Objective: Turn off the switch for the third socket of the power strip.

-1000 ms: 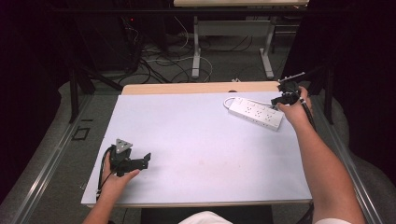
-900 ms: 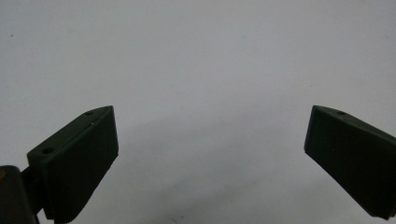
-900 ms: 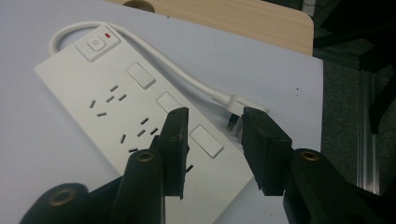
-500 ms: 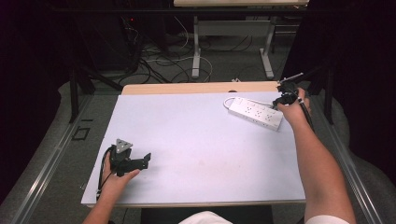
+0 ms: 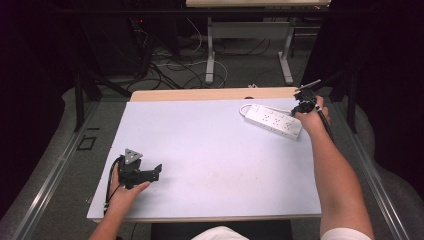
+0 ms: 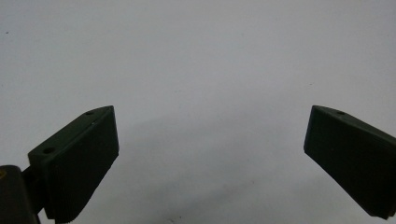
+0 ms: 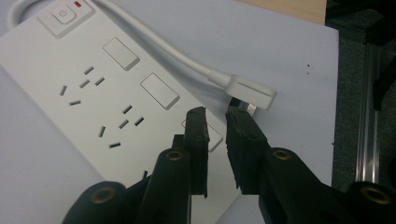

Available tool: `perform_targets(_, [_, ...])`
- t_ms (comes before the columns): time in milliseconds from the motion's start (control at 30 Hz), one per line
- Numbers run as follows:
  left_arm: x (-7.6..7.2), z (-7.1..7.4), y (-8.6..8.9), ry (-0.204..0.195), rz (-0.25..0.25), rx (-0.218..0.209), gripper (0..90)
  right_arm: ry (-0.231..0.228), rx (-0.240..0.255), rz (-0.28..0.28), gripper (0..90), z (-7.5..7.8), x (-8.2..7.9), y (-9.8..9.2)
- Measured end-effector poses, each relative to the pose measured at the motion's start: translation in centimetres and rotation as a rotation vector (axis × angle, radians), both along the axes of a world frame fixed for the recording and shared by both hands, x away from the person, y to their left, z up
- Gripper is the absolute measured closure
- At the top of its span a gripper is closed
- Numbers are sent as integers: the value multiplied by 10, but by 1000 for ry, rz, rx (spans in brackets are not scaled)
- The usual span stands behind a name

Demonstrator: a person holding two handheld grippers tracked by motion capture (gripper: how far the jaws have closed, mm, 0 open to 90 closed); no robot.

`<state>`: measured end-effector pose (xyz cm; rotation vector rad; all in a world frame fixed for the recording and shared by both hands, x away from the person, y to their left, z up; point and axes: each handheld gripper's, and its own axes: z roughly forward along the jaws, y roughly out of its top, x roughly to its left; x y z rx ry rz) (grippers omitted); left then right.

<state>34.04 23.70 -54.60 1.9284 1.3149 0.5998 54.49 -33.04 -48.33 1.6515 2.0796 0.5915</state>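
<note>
A white power strip [image 5: 274,121] lies at the table's far right, and in the right gripper view its sockets [image 7: 93,102] and power button are plain. Its white cord [image 7: 159,44] loops back to a flat white plug [image 7: 250,91] lying beside the strip. My right gripper [image 7: 215,112] hovers over the strip's near edge, just short of the plug. Its jaws have just been closing to a narrow gap, with nothing between them. In the high view that gripper [image 5: 298,103] is at the strip's right end. My left gripper [image 5: 157,171] rests at the front left, its jaws [image 6: 212,112] wide open over bare tabletop.
The white table [image 5: 215,150] ends in a wooden strip [image 5: 210,94] along its far side. The table's right edge and a metal floor rail [image 7: 369,140] are close to the right gripper. Desk legs and loose cables [image 5: 210,55] lie on the floor behind.
My right hand has shifted very slightly at the strip's end. The left hand and the strip have kept still.
</note>
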Motion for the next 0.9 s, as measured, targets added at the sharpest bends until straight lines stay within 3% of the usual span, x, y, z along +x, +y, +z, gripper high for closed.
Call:
perform_targets(300, [0, 0, 0, 1, 1, 0, 31, 33, -4, -18, 821, -7, 4, -1])
perform_targets(633, [1, 0, 1, 3, -4, 8, 32, 47, 0, -23, 846, -13, 7, -1])
perform_targets(900, [1, -1, 0, 5, 4, -9, 32, 49, 11, -43, 855, -20, 7, -4])
